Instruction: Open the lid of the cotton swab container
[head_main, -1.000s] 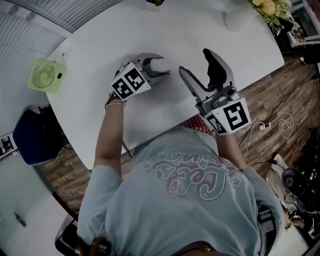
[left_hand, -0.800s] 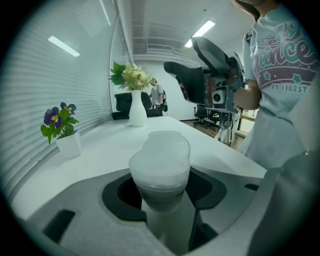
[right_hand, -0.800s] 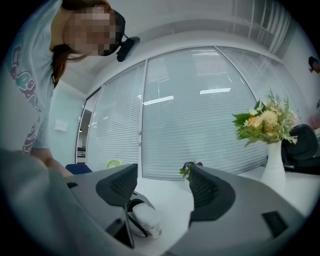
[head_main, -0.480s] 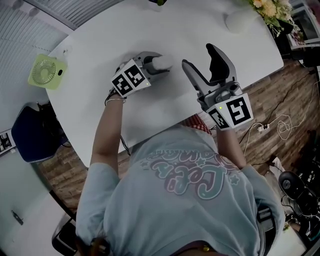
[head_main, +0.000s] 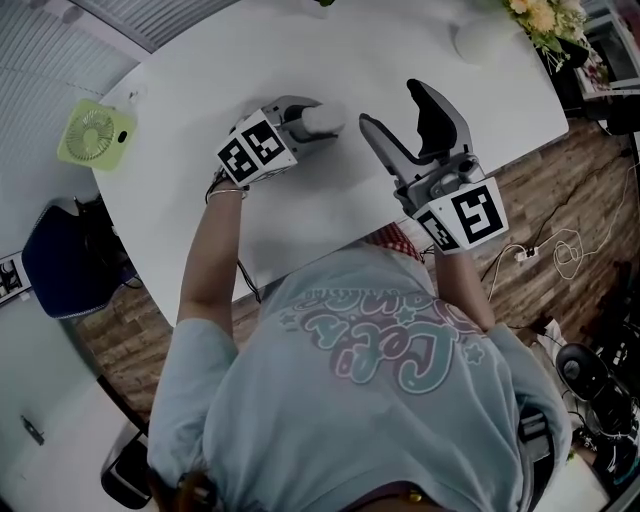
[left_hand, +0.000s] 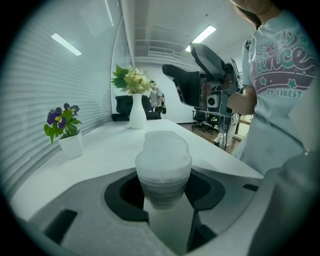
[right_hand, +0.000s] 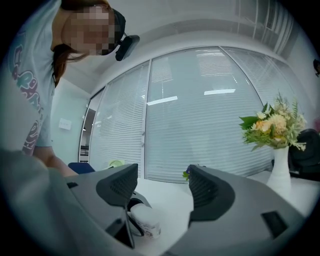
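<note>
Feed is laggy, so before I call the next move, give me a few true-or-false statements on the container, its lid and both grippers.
1. The lid is off the cotton swab container. False: it sits on top of it.
2. The container stands between the left gripper's jaws. True; they have just been closing on it.
3. The right gripper's jaws clamp the lid. False: they stand open and empty, apart from the container.
4. A vase of flowers stands on the table. True.

On the white surface (head_main: 200, 90): one translucent lidded cotton swab container (left_hand: 164, 155), one white vase of pale flowers (left_hand: 136, 112), one white pot of purple flowers (left_hand: 71, 145); beside it one green fan (head_main: 92, 148); two grey tools, left tool (left_hand: 165, 194), right tool (head_main: 392, 108)
</note>
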